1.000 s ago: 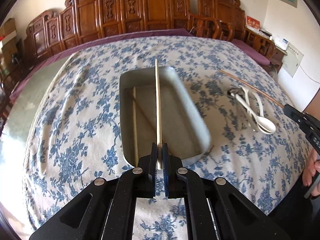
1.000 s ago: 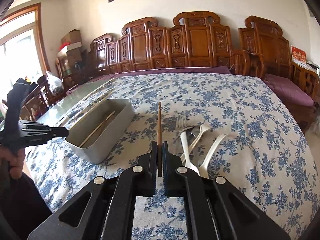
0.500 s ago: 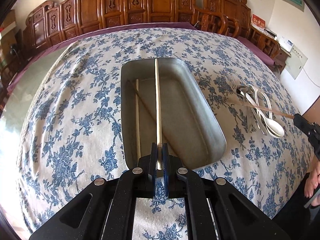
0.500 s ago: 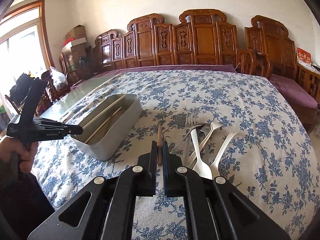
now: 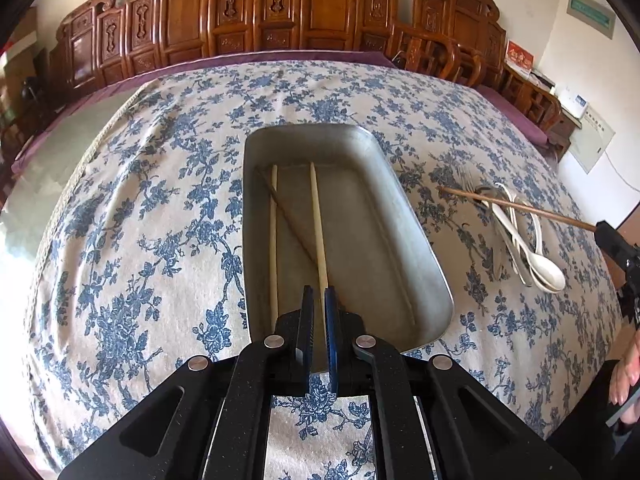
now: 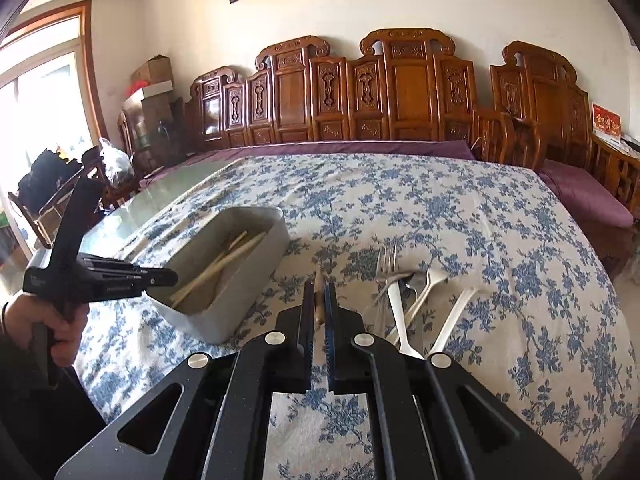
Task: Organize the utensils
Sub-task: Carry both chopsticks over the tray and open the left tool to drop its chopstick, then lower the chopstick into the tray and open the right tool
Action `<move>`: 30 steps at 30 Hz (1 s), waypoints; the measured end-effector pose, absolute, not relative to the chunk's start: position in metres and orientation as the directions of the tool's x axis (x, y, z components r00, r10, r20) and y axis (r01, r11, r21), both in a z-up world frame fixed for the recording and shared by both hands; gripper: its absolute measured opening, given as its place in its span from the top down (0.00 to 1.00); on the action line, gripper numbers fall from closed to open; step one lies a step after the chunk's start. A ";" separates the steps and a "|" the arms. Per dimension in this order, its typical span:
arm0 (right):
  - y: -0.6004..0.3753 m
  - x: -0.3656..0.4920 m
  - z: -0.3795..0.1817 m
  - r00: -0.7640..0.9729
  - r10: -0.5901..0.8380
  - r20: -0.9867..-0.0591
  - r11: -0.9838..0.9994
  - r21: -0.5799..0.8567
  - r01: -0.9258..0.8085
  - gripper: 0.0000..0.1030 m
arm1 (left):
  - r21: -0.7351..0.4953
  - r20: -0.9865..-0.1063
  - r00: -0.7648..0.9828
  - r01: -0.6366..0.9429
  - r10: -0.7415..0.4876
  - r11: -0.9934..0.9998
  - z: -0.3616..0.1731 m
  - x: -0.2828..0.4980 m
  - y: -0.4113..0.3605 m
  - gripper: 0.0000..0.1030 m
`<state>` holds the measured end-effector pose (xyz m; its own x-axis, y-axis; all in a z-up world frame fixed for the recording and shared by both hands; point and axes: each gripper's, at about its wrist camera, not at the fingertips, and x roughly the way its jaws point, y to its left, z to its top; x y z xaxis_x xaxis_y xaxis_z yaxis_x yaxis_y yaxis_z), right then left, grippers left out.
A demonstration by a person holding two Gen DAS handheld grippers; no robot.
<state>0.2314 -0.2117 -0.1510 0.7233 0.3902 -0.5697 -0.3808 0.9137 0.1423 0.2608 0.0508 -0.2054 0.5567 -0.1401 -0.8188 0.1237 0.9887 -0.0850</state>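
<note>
Left claw (image 5: pixel 319 300): I clamp it on a pale wooden chopstick (image 5: pixel 318 220), slanting down into the grey metal tray (image 5: pixel 416 256).
Tray: on the blue-flowered cloth of the bench (image 5: pixel 160 220); holds another pale chopstick (image 5: pixel 273 236) and a dark one (image 5: pixel 288 220).
Right claw (image 6: pixel 319 300): I clamp it on a brown chopstick (image 5: pixel 516 206), above the cloth.
Forks and white spoons (image 6: pixel 404 300): on the cloth, right of the tray.

Fork tines (image 5: pixel 466 178) blurred, person's hand (image 5: pixel 626 376) cut off at right edge

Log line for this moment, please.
left hand-held gripper: shut on pale chopstick over grey metal tray | right hand-held gripper: shut on brown chopstick
</note>
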 end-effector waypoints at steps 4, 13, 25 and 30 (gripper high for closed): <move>-0.196 0.237 -0.134 0.729 0.412 -0.546 0.904 0.147 -0.401 0.94 | -0.091 -0.798 0.585 0.118 -0.144 0.989 -0.196 0.254 0.056 0.96; -0.131 0.258 -0.121 0.708 0.452 -0.543 0.875 0.114 -0.471 0.94 | -0.112 -0.768 0.625 0.084 -0.140 0.990 -0.184 0.248 0.078 0.96; -0.061 0.292 -0.158 0.678 0.377 -0.631 0.882 0.021 -0.471 0.94 | -0.102 -0.752 0.648 0.065 -0.120 0.993 -0.179 0.244 0.091 0.96; -0.054 0.290 -0.172 0.660 0.356 -0.661 0.886 0.014 -0.464 0.94 | -0.099 -0.747 0.653 0.070 -0.121 0.993 -0.176 0.244 0.091 0.96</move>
<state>0.2903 -0.0537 -0.1716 0.6603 0.3559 -0.6613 -0.4636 0.8859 0.0139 0.2440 0.0909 -0.1765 0.6535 -0.1211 -0.7472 0.0703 0.9926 -0.0993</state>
